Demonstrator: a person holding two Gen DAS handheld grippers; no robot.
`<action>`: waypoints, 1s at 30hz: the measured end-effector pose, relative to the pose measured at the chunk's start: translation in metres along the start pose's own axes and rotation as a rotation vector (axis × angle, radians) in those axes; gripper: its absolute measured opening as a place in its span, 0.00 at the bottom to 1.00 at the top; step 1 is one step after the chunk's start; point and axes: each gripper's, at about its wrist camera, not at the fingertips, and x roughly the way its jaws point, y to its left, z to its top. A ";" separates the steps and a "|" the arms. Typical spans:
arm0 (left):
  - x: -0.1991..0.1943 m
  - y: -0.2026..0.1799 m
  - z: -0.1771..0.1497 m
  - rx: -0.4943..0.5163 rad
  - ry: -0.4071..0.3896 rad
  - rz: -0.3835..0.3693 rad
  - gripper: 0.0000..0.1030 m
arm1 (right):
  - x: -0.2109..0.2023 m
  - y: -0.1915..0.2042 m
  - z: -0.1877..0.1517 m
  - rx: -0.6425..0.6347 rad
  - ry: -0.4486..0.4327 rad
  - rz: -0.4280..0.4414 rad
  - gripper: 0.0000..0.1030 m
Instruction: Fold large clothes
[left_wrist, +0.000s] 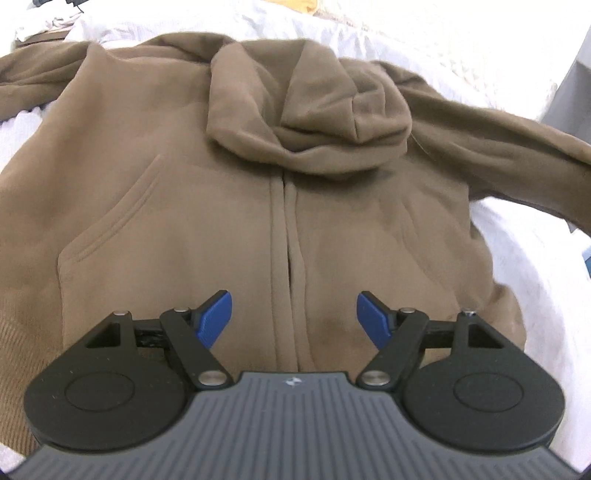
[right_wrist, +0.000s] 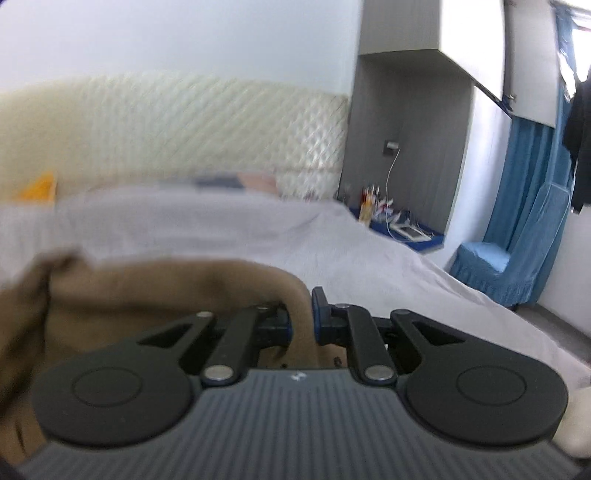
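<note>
A brown zip hoodie (left_wrist: 184, 206) lies front up on a white bed sheet (left_wrist: 524, 266), its hood (left_wrist: 310, 122) folded down over the chest and its sleeves spread to both sides. My left gripper (left_wrist: 293, 317) is open and empty, hovering over the lower zipper line near the hem. My right gripper (right_wrist: 301, 314) is shut on a fold of the brown hoodie (right_wrist: 166, 295), lifting it above the bed; the view is blurred.
The white sheet (right_wrist: 258, 229) covers the bed up to a quilted cream headboard (right_wrist: 184, 122). A grey cabinet niche with a blue shelf of small items (right_wrist: 399, 225) and a blue covered chair (right_wrist: 484, 266) stand at the right. Other clothes (left_wrist: 44, 26) lie at the far left.
</note>
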 end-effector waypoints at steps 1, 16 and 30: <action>0.000 0.000 0.001 0.000 -0.020 0.001 0.77 | 0.015 -0.007 0.013 0.077 0.010 -0.001 0.12; 0.022 0.007 -0.009 0.021 -0.054 0.028 0.77 | 0.231 0.005 -0.041 0.034 0.081 -0.164 0.13; 0.021 0.011 -0.015 0.045 -0.048 0.066 0.77 | 0.254 -0.001 -0.102 0.147 0.066 -0.160 0.27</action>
